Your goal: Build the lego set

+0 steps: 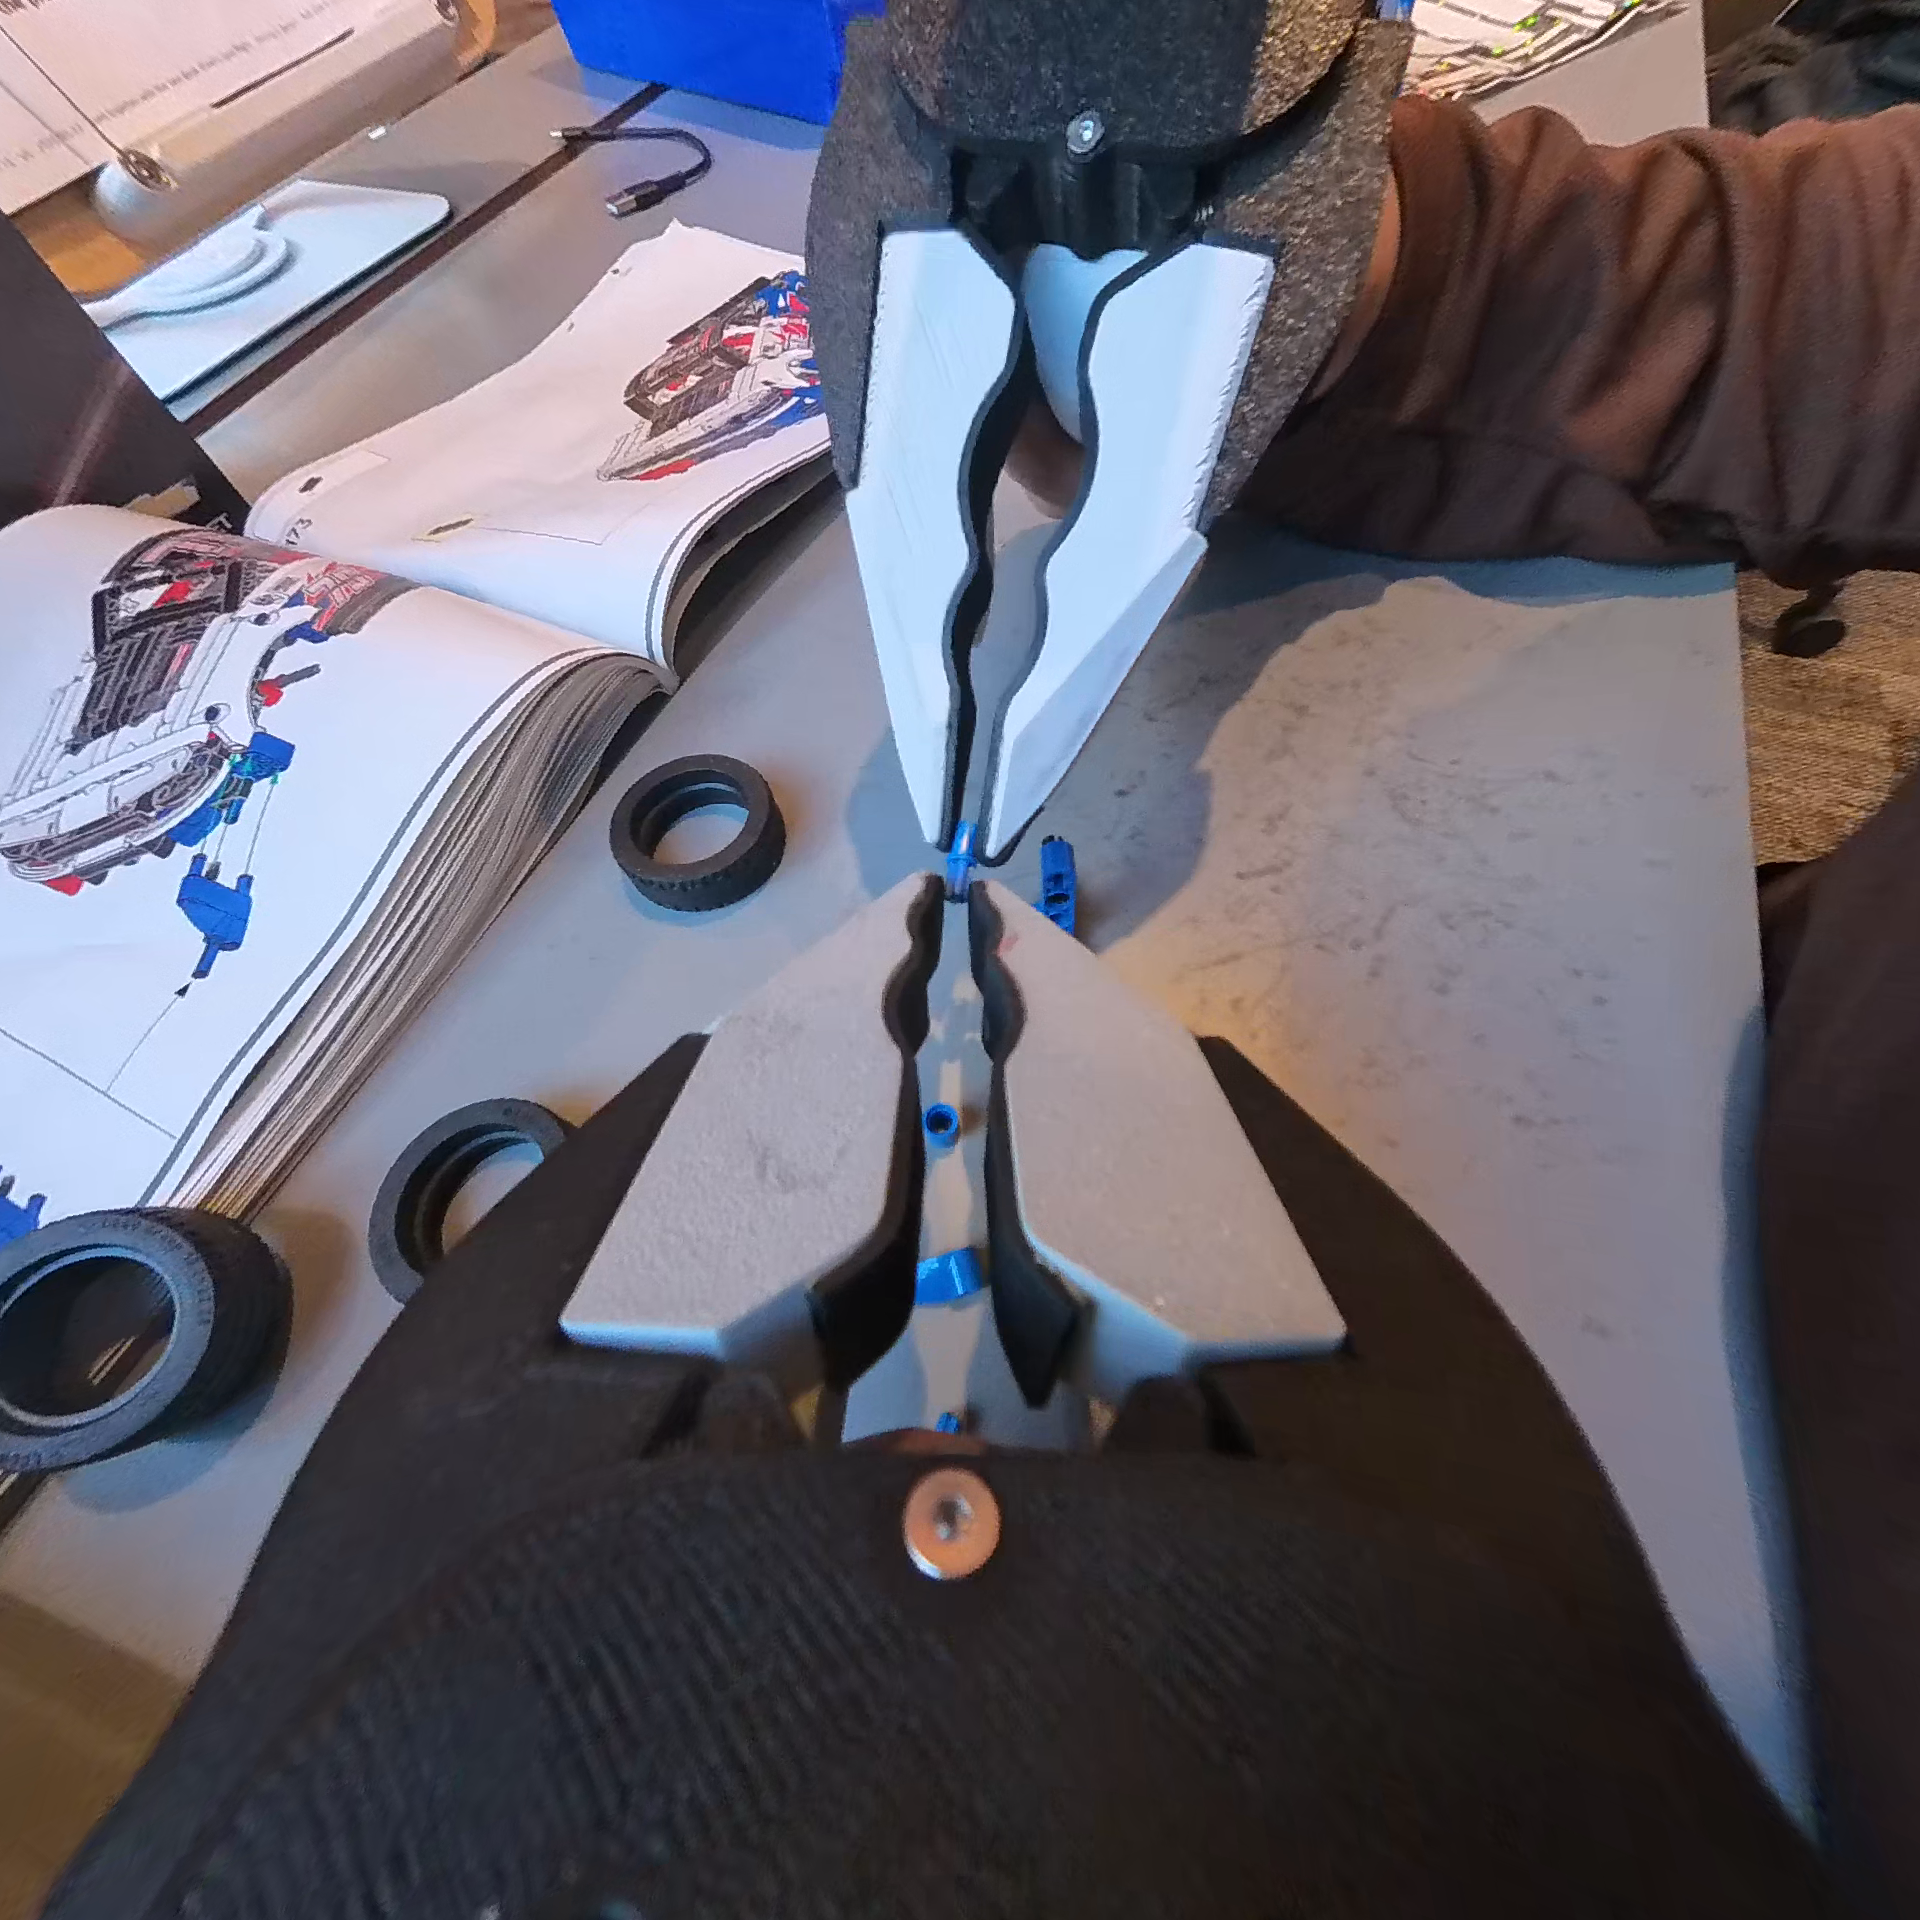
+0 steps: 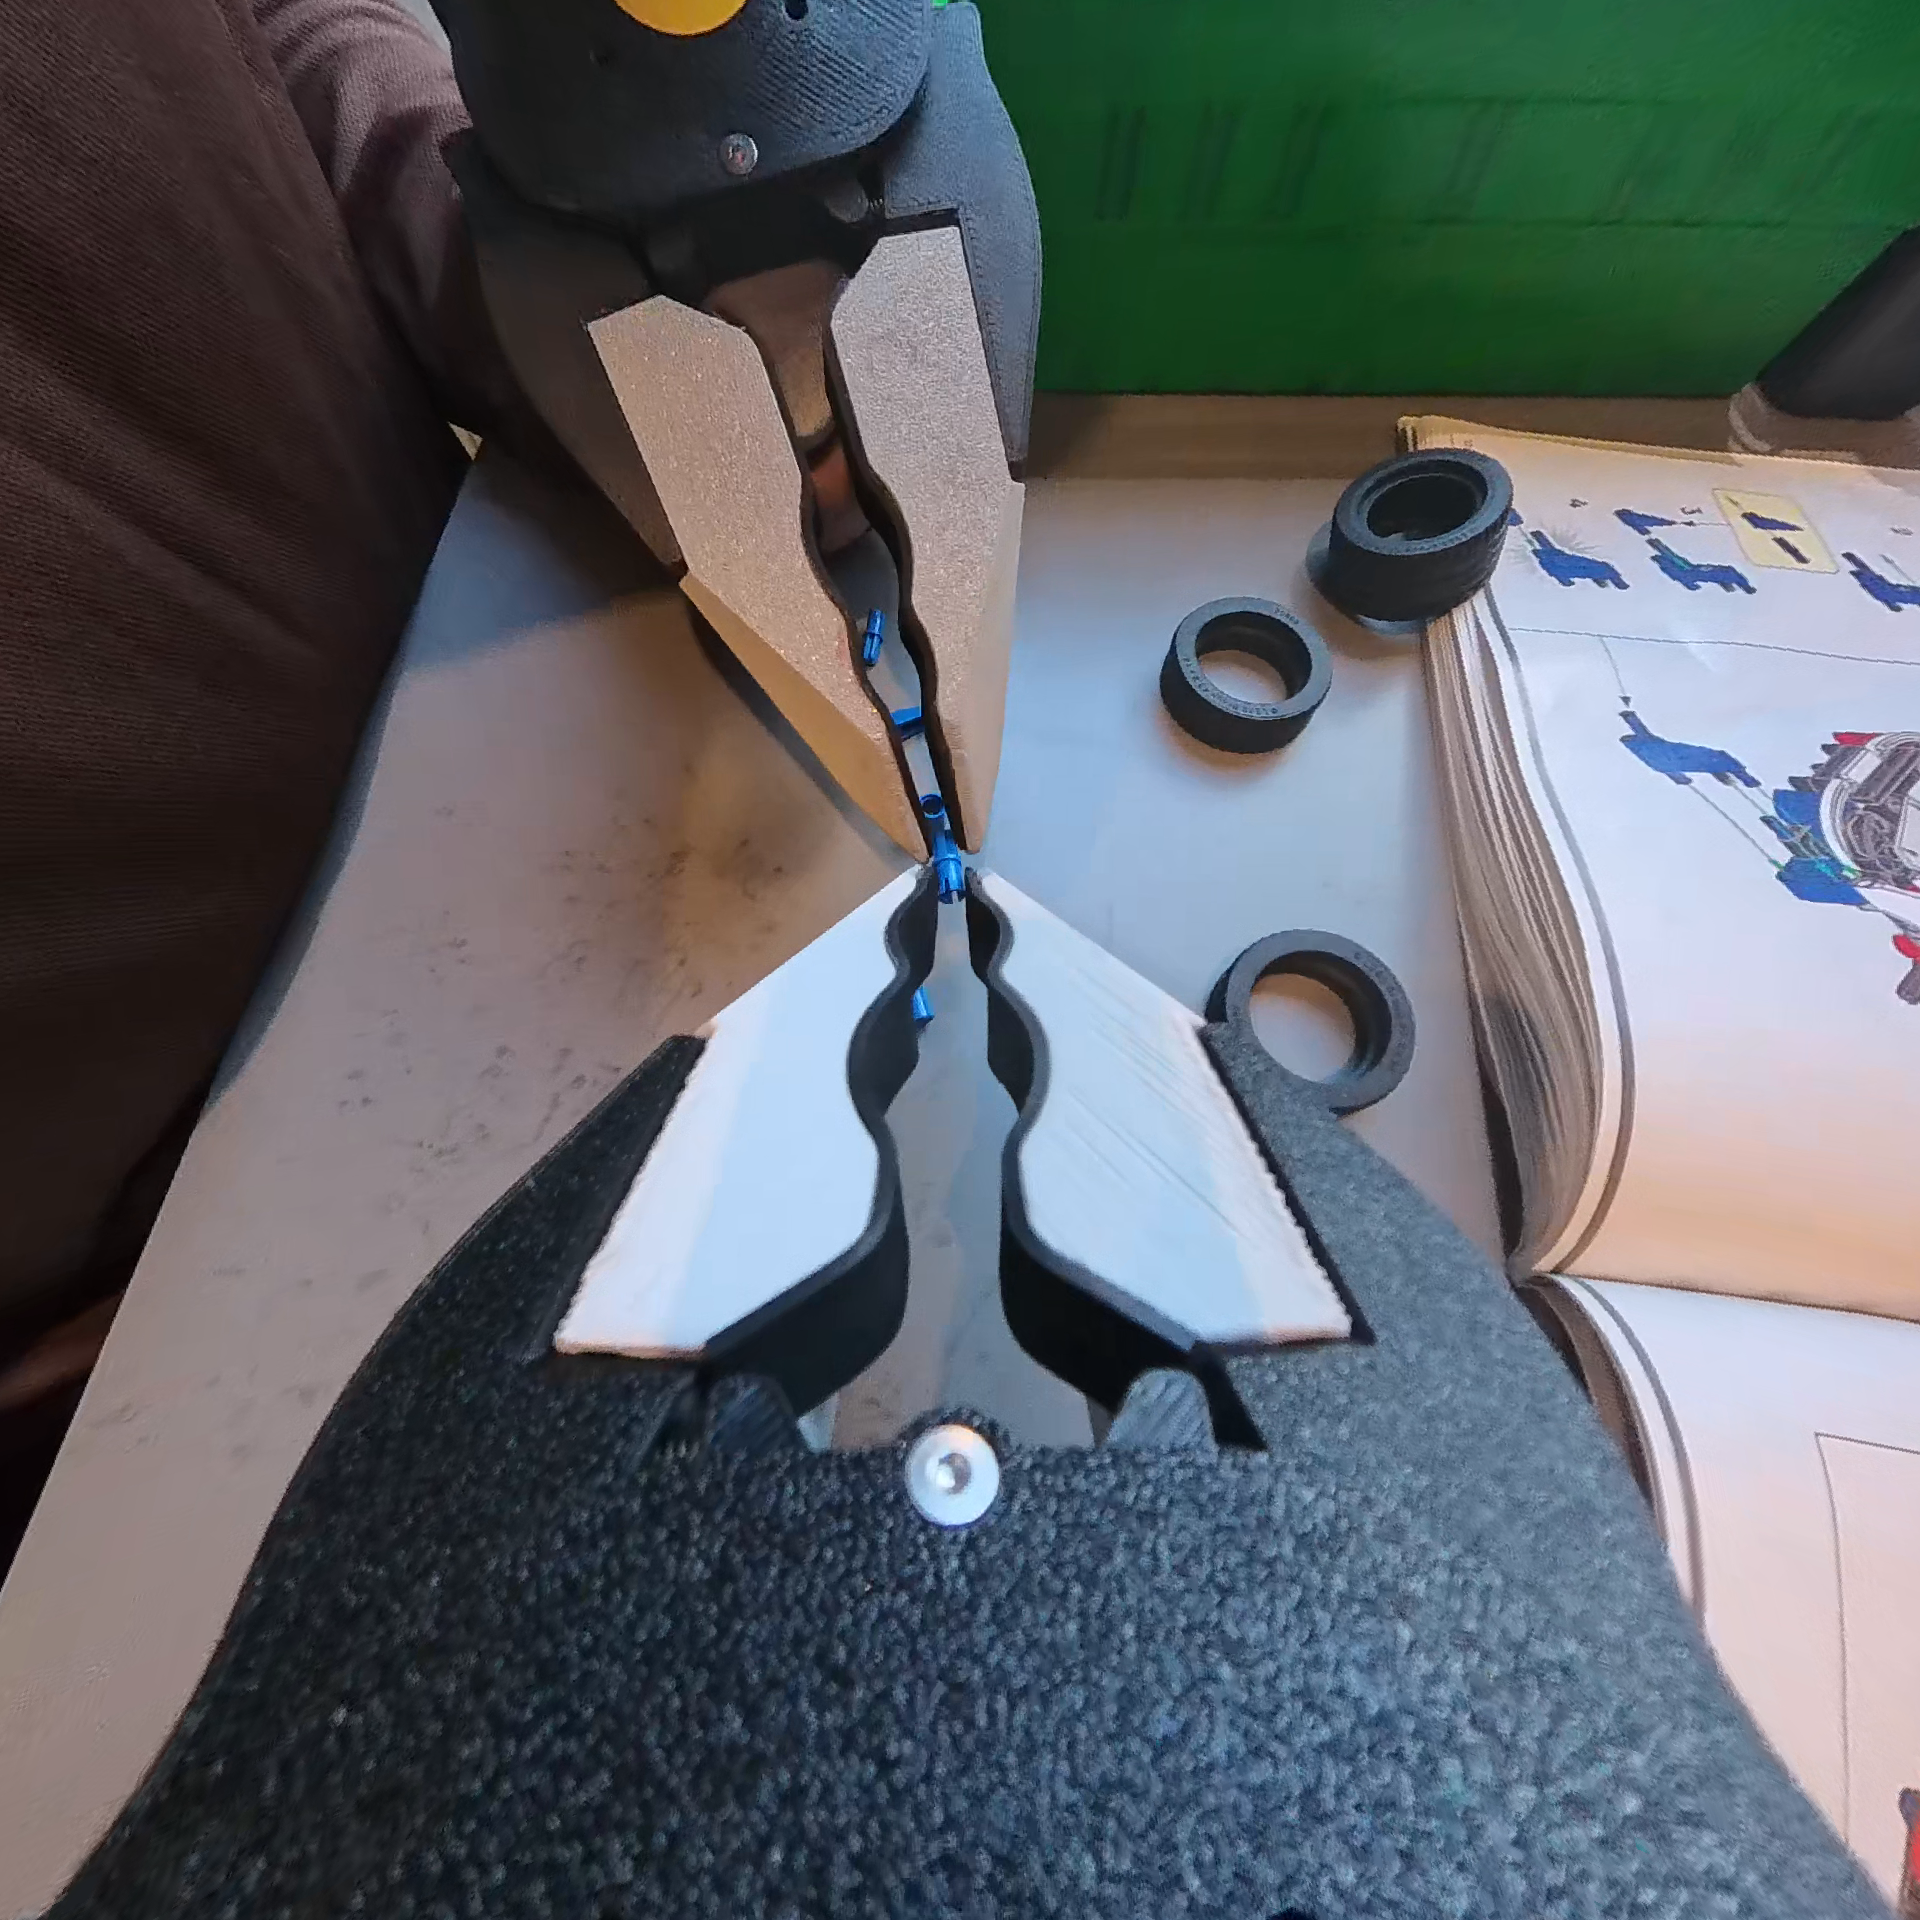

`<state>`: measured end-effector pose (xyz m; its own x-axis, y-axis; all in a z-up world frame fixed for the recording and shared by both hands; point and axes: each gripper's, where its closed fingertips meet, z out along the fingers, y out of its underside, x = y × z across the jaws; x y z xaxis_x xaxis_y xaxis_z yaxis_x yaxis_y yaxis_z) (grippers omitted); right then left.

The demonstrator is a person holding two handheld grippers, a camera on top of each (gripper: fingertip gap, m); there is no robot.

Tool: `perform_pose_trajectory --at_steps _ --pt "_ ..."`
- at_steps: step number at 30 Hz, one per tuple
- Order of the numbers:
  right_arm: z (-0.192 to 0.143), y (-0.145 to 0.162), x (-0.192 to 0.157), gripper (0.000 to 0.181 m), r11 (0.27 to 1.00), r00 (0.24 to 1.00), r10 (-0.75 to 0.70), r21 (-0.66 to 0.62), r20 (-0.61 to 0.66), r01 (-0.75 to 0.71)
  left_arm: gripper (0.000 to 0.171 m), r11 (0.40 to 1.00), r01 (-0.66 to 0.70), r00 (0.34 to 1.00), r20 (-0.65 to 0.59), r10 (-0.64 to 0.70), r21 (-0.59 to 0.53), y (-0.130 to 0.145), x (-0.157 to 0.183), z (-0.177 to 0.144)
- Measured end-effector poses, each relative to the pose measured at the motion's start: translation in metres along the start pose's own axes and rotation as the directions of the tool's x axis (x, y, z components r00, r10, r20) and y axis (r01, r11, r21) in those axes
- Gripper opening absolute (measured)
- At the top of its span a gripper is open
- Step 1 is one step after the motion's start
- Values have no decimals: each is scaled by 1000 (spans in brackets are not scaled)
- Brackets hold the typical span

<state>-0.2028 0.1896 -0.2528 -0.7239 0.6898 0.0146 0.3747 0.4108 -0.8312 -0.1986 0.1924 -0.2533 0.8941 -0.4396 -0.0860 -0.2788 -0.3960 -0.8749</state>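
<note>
A small blue pin (image 1: 958, 864) is pinched tip to tip between both grippers, just above the grey table (image 1: 1403, 831). My left gripper (image 1: 954, 889), with grey fingers, is shut on its near end. My right gripper (image 1: 972, 847), with white fingers, comes in from the far side and is shut on the other end. In the right wrist view my right gripper (image 2: 945, 883) meets my left gripper (image 2: 945, 844) at the same blue pin (image 2: 945, 862). Several loose blue pieces (image 1: 940, 1122) lie on the table under my left gripper, and one (image 1: 1055, 868) lies beside the tips.
An open instruction book (image 1: 312, 831) lies at the left, with three black tyres (image 1: 694, 831) (image 1: 457, 1184) (image 1: 125, 1340) beside it. They show in the right wrist view too: book (image 2: 1714, 831), tyres (image 2: 1245, 673). A brown sleeve (image 1: 1610, 343) is at the right. The table edge (image 1: 1756, 935) is close. Both grippers' tips are close together, under 4 cm apart.
</note>
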Motion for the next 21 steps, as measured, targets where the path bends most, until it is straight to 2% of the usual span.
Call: perform_pose_trajectory --at_steps 10,13,21 --pt "-5 -4 -4 5 997 998 63 38 25 -64 1 998 31 999 -24 -29 47 -7 3 -4" --pt "-8 -2 -6 5 995 996 84 44 19 -85 6 998 26 999 -26 -25 57 -8 4 -5" --pt "-26 17 -5 4 982 982 185 52 -30 -183 25 997 69 989 -131 -73 -37 1 17 9"
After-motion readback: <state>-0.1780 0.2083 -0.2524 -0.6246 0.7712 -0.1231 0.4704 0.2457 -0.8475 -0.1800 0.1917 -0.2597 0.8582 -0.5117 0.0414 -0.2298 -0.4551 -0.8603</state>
